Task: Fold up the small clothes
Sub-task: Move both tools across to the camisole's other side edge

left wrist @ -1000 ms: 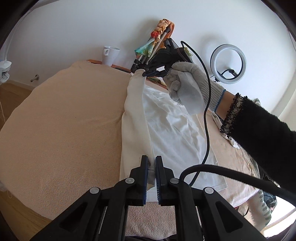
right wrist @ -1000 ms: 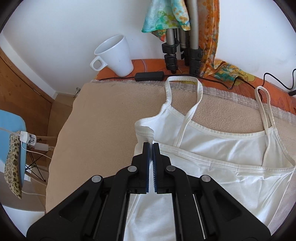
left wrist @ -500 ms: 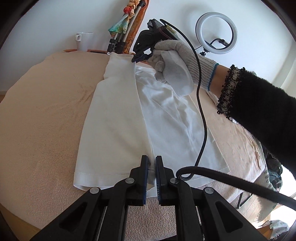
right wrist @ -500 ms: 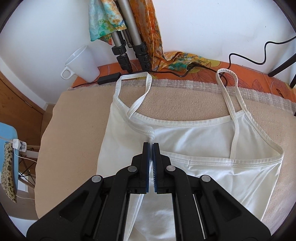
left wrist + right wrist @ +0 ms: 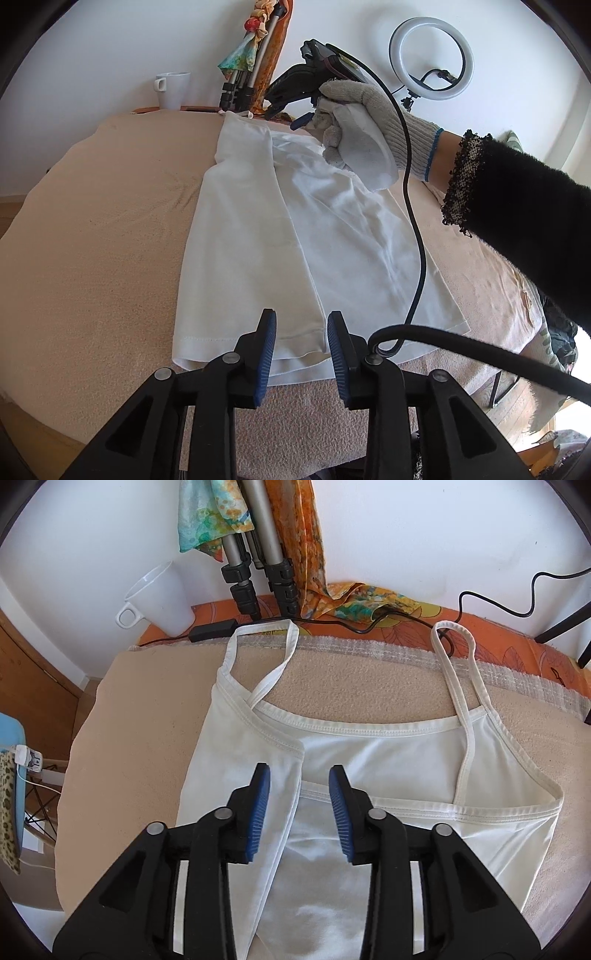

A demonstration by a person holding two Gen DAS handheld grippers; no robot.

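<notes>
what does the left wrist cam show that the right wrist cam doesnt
Only the left wrist view shows the gloved right hand holding the right gripper, the ring light, and the top's bottom hem.

Only the right wrist view shows the two shoulder straps, the orange patterned cloth behind the blanket, and a cable there.

Both show the white camisole with one side folded over, the beige blanket, the white mug, the tripod legs, and open grippers, including the left gripper.

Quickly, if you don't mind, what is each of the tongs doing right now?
Left tongs: open, holding nothing, at the bottom hem of the white top.
Right tongs: open, holding nothing, over the folded side of the top.
</notes>
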